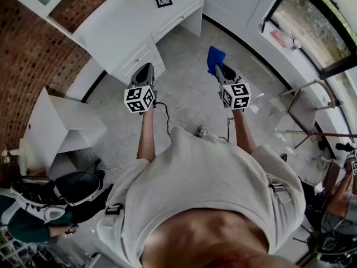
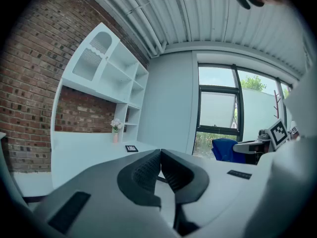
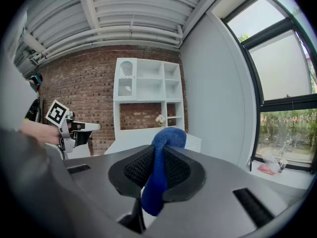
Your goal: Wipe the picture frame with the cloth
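right claw grips the blue cloth; left claw closed, empty. picture frame lies ahead on the surface, nearer the left claw.

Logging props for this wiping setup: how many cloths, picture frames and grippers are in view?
Blue cloth: 1
Picture frame: 1
Grippers: 2 (left gripper, right gripper)
Total: 4

Two grippers, one blue cloth, one picture frame, one white desk.
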The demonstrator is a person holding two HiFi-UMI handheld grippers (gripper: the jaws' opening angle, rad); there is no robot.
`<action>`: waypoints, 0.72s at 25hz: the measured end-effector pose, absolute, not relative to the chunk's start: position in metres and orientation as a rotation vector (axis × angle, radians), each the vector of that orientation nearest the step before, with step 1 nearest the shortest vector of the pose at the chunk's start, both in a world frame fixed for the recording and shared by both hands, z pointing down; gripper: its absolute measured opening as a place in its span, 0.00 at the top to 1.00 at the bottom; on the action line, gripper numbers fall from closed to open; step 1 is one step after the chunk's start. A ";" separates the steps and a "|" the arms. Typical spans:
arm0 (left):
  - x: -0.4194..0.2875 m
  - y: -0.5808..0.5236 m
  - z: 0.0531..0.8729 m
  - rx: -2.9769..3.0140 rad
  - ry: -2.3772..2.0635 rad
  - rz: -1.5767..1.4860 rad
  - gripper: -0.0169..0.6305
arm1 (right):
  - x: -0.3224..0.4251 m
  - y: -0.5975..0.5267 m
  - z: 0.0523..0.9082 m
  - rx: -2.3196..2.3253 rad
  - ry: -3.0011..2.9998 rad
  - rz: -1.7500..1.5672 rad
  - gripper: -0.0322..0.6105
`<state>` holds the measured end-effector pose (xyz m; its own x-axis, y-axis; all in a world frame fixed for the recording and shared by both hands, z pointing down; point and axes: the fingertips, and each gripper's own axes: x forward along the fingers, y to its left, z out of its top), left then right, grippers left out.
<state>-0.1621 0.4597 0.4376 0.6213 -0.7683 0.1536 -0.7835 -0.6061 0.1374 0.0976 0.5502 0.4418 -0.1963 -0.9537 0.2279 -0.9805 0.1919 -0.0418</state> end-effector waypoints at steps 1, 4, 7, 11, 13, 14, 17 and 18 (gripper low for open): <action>-0.162 0.460 0.438 2.653 -1.285 0.115 0.95 | 0.098 0.550 0.442 1.886 -2.305 0.266 0.86; -0.160 0.463 0.439 2.653 -1.286 0.115 0.95 | 0.099 0.552 0.444 1.880 -2.305 0.267 0.86; -0.158 0.465 0.438 2.653 -1.291 0.117 0.95 | 0.101 0.554 0.445 1.875 -2.307 0.267 0.86; -0.154 0.468 0.437 2.650 -1.301 0.123 0.95 | 0.104 0.555 0.443 1.867 -2.329 0.275 0.86; -0.151 0.470 0.437 2.648 -1.303 0.126 0.95 | 0.105 0.556 0.443 1.862 -2.337 0.281 0.85; -0.150 0.471 0.437 2.647 -1.303 0.127 0.95 | 0.106 0.556 0.444 1.857 -2.339 0.282 0.85; -0.144 0.472 0.436 2.646 -1.309 0.130 0.95 | 0.109 0.554 0.444 1.840 -2.348 0.285 0.85; -0.141 0.472 0.437 2.645 -1.310 0.132 0.95 | 0.111 0.554 0.445 1.835 -2.351 0.288 0.85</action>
